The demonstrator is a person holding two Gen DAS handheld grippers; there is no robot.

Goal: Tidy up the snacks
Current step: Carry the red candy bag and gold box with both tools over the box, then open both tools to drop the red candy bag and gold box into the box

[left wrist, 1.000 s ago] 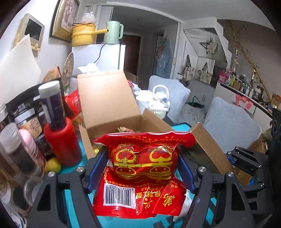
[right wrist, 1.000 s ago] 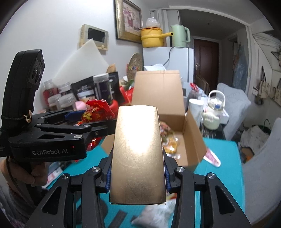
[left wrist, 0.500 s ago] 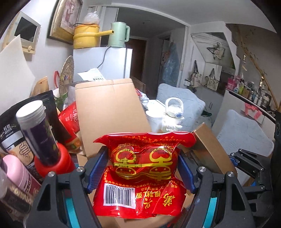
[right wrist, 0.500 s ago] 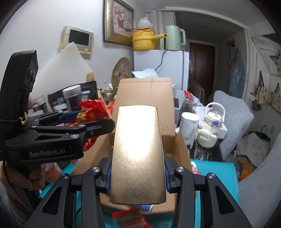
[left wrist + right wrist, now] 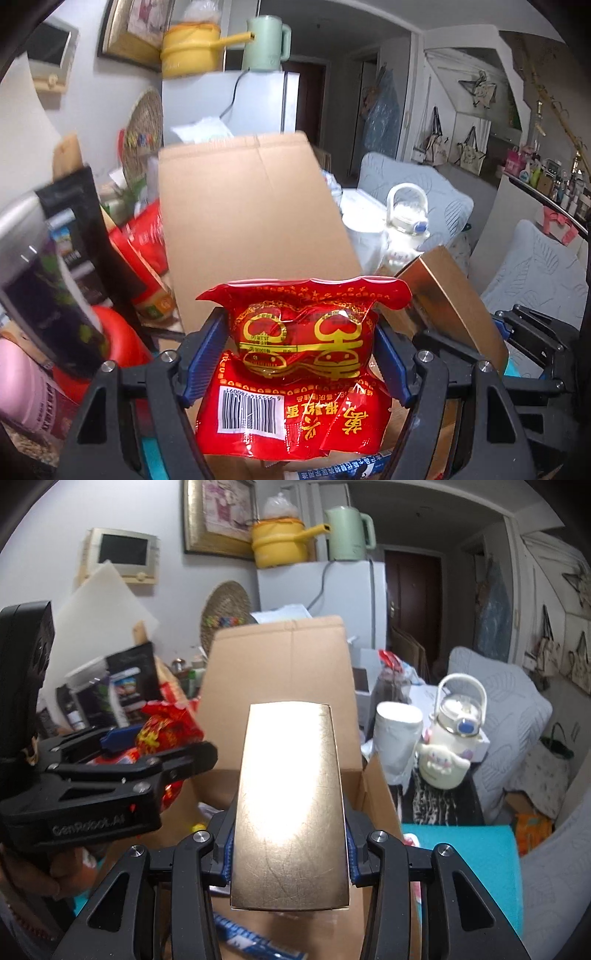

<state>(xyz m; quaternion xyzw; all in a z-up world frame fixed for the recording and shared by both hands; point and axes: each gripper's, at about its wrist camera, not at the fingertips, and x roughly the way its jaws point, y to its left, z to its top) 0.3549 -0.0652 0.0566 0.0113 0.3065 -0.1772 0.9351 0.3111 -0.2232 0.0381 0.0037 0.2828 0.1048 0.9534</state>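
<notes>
My left gripper [image 5: 301, 354] is shut on a red snack bag [image 5: 299, 369] with gold print and a barcode, its blue pads pressing both sides. The bag hangs over the open cardboard box [image 5: 255, 229], whose tall back flap rises behind it. My right gripper [image 5: 288, 845] is shut on a flat gold box [image 5: 290, 805], also held above the cardboard box [image 5: 280, 686]. In the right wrist view the left gripper [image 5: 122, 746] with the red bag [image 5: 166, 731] sits at the left, held by a hand. The gold box [image 5: 447, 299] shows at the right in the left wrist view. A blue packet [image 5: 255, 941] lies inside the box.
Jars, a red bottle [image 5: 107, 354] and dark snack pouches [image 5: 77, 236] crowd the left of the box. A white cup [image 5: 397, 738] and a white kettle-shaped bottle [image 5: 450, 746] stand to its right. A teal table surface [image 5: 472, 856] lies at the right.
Both grippers have moved forward with their loads, from over the teal table to above the open box. The box and jars now loom closer. Neither grip has changed.
</notes>
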